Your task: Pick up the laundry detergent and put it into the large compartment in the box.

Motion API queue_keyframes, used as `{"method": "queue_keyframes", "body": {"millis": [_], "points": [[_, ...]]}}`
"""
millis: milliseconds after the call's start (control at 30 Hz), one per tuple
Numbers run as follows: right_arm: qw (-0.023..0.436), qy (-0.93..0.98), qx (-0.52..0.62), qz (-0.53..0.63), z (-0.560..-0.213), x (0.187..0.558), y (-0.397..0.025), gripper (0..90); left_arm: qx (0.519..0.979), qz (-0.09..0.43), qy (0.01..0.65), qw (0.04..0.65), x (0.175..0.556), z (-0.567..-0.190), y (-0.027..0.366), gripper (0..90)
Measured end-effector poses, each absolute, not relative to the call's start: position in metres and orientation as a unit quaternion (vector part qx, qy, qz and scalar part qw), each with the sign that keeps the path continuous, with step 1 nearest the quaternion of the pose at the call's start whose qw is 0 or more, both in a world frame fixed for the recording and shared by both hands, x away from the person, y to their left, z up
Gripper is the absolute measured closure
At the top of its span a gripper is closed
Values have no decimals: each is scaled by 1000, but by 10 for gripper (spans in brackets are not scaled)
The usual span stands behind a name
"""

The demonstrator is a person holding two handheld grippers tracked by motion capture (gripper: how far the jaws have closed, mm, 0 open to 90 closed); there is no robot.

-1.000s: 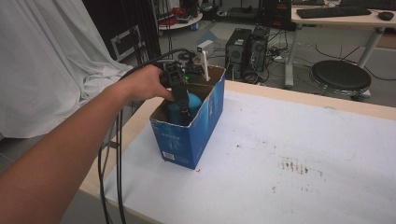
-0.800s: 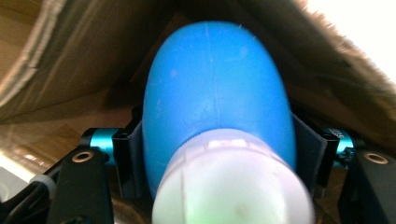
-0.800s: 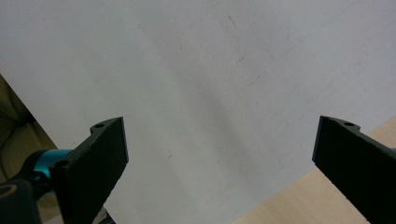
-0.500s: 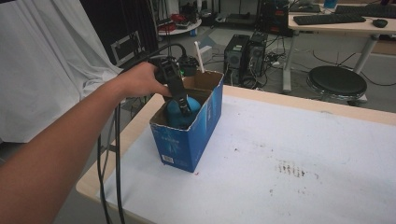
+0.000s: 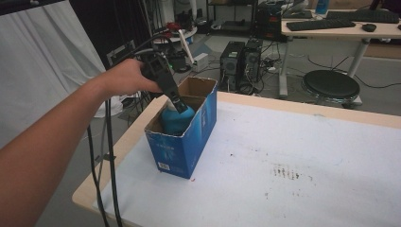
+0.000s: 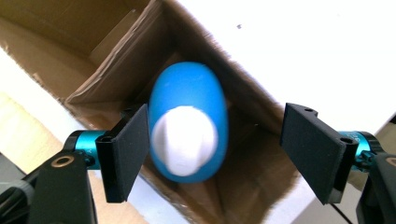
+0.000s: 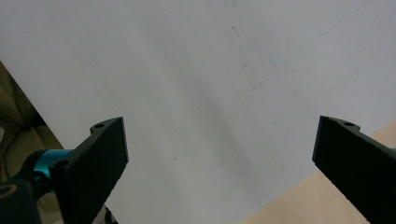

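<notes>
With the left gripper (image 6: 212, 154) spread wide around the blue object (image 6: 188, 120) inside the cardboard box (image 5: 189, 137), only one pad touches, so closing off-centre could squirt it sideways.

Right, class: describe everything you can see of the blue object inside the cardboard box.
The blue object is a smooth, rounded, egg-like shape, bright blue with a white oval patch facing the left gripper view's camera. It looks soft or plastic; I cannot tell which. It sits inside the open cardboard box, between the open jaws of the left gripper, with one pad at its side.
</notes>
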State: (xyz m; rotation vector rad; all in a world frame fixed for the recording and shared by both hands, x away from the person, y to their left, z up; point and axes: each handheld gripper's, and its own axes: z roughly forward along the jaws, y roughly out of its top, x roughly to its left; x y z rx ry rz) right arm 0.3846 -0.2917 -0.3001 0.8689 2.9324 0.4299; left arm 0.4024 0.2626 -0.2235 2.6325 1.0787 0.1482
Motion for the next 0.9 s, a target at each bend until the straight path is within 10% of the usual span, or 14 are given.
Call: {"method": "queue_keyframes", "body": {"millis": [900], "points": [[37,949,275,152,-293,376,-289,25,940,39,280,190,378,-218,123,150]]}}
